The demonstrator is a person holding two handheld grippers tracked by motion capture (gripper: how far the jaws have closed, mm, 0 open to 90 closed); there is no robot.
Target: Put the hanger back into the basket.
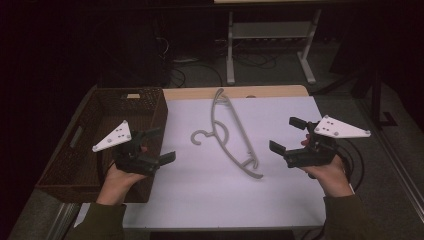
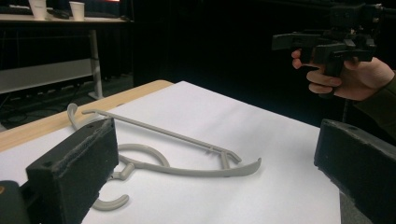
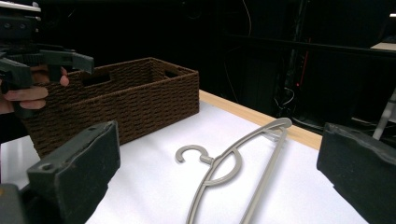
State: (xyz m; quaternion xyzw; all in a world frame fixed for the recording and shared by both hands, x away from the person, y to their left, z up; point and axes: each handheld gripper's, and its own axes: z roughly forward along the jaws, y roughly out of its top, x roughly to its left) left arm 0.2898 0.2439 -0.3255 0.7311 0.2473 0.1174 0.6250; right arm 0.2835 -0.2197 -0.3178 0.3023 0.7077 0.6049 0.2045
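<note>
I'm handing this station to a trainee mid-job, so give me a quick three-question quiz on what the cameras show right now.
1. True or false: the grey hanger lies flat on the white table, held by neither gripper.
2. On which side of the hanger does the brown woven basket stand? A) the left gripper's B) the right gripper's
3. How do the jaws of the left gripper and the right gripper stand?

Key: 1 true; 2 A; 3 both open, nothing between them.
</note>
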